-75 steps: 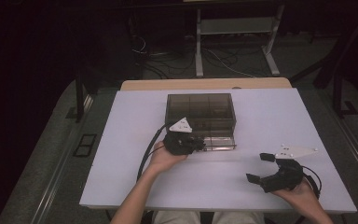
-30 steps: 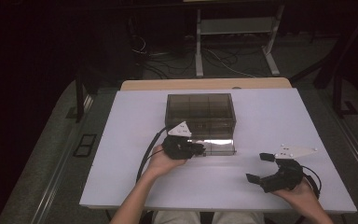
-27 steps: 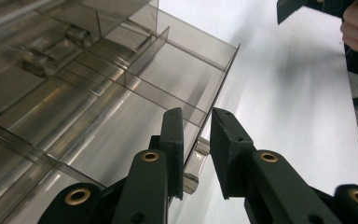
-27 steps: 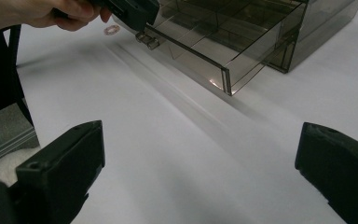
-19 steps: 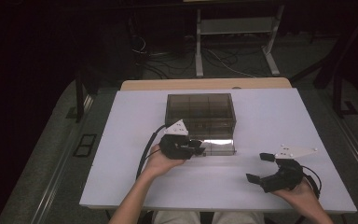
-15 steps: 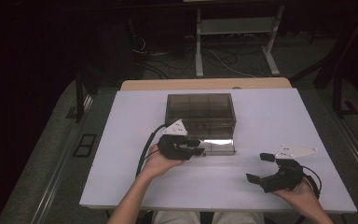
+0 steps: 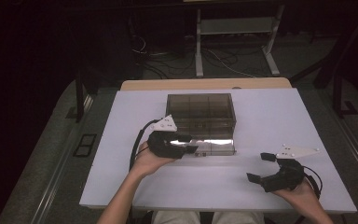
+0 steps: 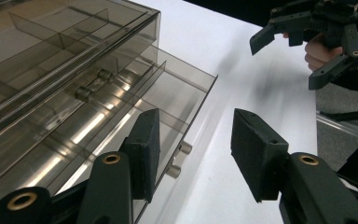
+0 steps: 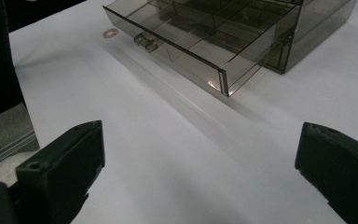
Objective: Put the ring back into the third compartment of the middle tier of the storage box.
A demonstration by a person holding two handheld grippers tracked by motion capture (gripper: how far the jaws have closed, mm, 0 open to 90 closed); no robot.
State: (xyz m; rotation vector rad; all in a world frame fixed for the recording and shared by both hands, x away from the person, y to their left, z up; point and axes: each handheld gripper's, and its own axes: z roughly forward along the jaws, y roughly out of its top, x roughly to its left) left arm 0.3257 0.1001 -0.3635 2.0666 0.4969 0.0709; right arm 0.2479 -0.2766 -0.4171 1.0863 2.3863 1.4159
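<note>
A smoked clear drawer box [image 7: 200, 108] stands mid-table, its bottom drawer [image 7: 214, 145] pulled out toward me. My left gripper [image 7: 189, 144] is at the drawer's left front. In the left gripper view it is open [image 8: 196, 156], and the drawer's small handle [image 8: 179, 158] sits between the jaws, close to the left fingertip [image 8: 144, 149]. The drawer [image 8: 121, 112] looks empty, with thin dividers. My right gripper [image 7: 258, 167] is held wide open over bare table at the front right, apart from the box [image 9: 261, 28]; it holds nothing [image 9: 200, 177].
The white table [image 7: 270, 116] has free room on both sides of the box. A small ring-shaped mark or washer [image 9: 108, 33] lies on the table near the drawer's far corner. Beyond the table stand a metal frame [image 7: 235, 32] and floor cables.
The bottom drawer has slid out of the box toward me as my left gripper drew back with it. The right gripper has stayed in place, open.
</note>
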